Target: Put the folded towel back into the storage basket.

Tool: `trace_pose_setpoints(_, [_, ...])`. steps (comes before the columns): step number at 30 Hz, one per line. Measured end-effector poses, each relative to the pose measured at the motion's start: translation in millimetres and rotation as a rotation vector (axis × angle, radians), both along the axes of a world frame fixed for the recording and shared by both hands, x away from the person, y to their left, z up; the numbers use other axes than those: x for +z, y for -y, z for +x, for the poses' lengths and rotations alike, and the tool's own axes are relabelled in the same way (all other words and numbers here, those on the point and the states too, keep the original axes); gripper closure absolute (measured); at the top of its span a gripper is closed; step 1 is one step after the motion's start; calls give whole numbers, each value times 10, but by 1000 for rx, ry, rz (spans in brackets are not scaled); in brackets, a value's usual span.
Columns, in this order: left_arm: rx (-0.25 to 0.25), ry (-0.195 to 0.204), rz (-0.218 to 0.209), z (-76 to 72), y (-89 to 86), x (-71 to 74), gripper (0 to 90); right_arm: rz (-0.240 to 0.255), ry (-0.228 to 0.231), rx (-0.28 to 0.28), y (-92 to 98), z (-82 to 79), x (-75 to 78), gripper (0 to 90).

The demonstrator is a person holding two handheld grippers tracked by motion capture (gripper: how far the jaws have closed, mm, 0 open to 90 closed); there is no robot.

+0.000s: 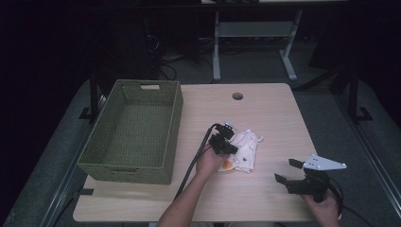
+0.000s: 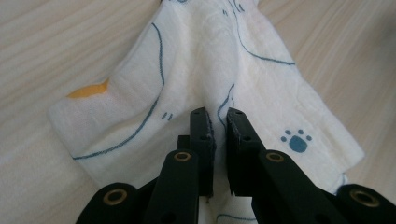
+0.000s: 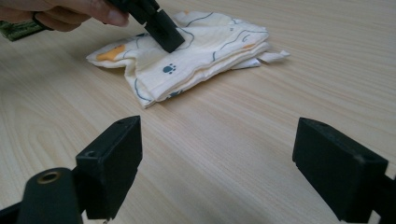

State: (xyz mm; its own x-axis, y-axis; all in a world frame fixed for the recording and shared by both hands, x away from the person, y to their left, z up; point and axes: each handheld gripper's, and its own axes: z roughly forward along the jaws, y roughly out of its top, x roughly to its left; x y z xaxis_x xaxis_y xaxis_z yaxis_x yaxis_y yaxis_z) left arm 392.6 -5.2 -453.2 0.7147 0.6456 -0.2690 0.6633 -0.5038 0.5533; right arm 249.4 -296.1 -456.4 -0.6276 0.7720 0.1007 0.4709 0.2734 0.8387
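left tool (image 2: 219,122) | pinching cream cloth (image 2: 196,70) | blue paw print (image 2: 295,141)

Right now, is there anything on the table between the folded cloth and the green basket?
Nothing visible stands between them. The cloth, pinched by the left gripper, lies to the right of the green basket, and the strip of table between them is bare wood. Only the basket's own near wall must be cleared.

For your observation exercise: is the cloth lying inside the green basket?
No, the cloth lies on the table, right of the basket.
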Motion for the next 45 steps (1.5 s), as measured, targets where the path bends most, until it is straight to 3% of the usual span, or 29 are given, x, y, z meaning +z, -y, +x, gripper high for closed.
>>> trace_pose_setpoints(9, [-23,-17,-96,-35,-152,205,831,25,1,-24,34,-11,-4,156])
trace_pose_setpoints(13, [-19,-35,-165,-57,-244,300,832,32,-2,-33,51,-14,-7,156])
trace_pose_setpoints(27, [-41,-58,-299,-156,-528,634,830,32,-11,-47,68,-8,-28,155])
trace_pose_setpoints(30, [-44,-59,-322,-188,-594,687,830,32,-9,-50,69,-10,-28,155])
trace_pose_setpoints(35, [-59,-52,-322,-222,-655,771,829,31,-6,-52,52,-12,-32,156])
trace_pose_setpoints(45, [-62,-81,-374,-238,-808,881,828,25,-14,-50,40,-4,-42,155])
